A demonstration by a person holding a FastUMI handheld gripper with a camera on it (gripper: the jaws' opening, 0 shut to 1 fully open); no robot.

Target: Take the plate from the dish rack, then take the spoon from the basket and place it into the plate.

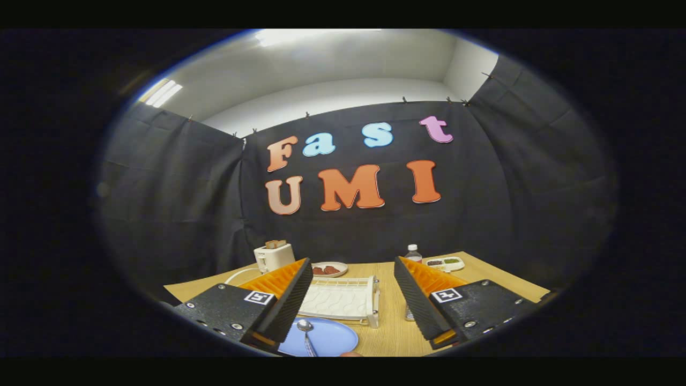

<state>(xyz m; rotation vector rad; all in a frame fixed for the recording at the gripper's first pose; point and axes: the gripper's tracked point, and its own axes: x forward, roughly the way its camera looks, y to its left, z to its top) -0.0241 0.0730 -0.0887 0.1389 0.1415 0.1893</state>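
Spoon [306,333] lies in the blue plate [332,339] on the surface [391,327], just before the bare dish rack [343,300] (job looks finished). Claw [351,313] hangs wide open above, holding nothing.

The wooden table [386,332] across the lower frame carries a blue plate [332,339], white dish rack [343,300], toaster [273,257], bottle [412,253], two dishes.
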